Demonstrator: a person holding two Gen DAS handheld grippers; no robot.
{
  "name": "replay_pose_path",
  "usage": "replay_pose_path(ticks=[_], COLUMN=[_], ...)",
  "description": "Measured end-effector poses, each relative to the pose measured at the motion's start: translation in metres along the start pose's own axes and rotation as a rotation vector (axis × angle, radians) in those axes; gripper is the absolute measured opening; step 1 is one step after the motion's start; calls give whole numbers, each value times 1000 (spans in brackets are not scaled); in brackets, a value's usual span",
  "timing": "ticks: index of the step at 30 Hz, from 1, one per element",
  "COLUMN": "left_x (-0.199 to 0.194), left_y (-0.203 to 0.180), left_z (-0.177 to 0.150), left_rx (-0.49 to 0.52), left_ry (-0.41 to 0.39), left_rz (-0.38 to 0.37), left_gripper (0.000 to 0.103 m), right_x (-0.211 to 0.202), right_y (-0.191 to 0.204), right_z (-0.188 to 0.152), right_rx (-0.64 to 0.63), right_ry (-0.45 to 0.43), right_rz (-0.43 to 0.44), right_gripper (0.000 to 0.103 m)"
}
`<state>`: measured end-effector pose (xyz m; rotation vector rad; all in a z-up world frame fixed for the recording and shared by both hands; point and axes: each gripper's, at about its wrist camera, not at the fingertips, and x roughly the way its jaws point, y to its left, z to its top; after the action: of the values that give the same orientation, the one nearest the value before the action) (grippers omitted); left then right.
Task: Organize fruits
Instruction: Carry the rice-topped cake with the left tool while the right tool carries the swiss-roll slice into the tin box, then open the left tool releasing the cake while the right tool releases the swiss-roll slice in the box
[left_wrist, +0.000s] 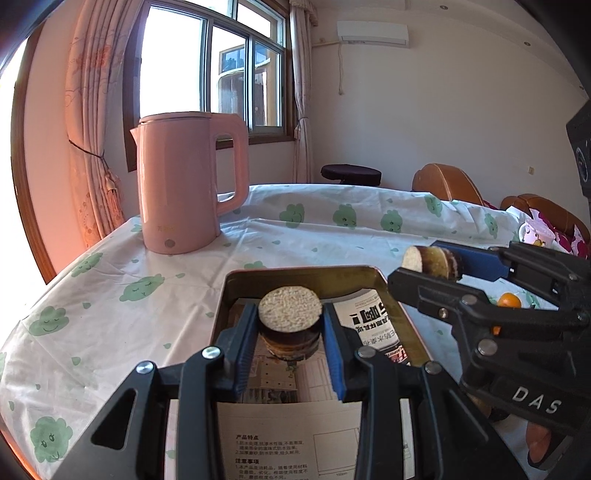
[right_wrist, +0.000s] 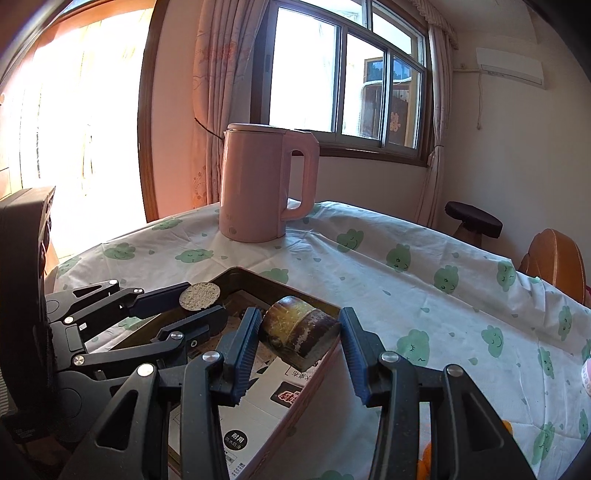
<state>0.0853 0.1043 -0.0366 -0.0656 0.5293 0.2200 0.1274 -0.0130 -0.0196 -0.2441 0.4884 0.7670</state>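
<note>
Over the gold tray (left_wrist: 380, 280), the left tool (left_wrist: 290, 325) pinches a short brown sugarcane piece (left_wrist: 290, 314) upright, low between the tray walls. Right beside it, the right tool (right_wrist: 301, 336) pinches another sugarcane chunk (right_wrist: 299, 332) lying sideways above the tray's right rim (right_wrist: 314, 373), and the two tools sit close with little room between them. Past the tray, the surface (left_wrist: 314, 236) lies open up to the pink kettle (left_wrist: 188, 181).
</note>
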Motion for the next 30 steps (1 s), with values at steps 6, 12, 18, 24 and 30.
replay_pose_path(ticks=[6, 12, 18, 24, 30], left_x=[4, 7, 9, 14, 19], left_y=[1, 5, 4, 8, 5], left_z=[0, 0, -1, -1, -3], left_rx=[-5, -13, -6, -19, -3], left_ry=[23, 42, 56, 86, 117], left_rz=[-12, -17, -19, -21, -8], left_gripper=[36, 36, 36, 39, 53], right_x=[17, 32, 46, 55, 67], right_y=[-5, -8, -10, -9, -19], right_z=[2, 5, 5, 6, 2], right_rx=[35, 48, 79, 72, 98], right_ry=[40, 82, 129, 164, 227], right_rz=[33, 31, 82, 59, 5], right_gripper=[46, 46, 46, 63, 73])
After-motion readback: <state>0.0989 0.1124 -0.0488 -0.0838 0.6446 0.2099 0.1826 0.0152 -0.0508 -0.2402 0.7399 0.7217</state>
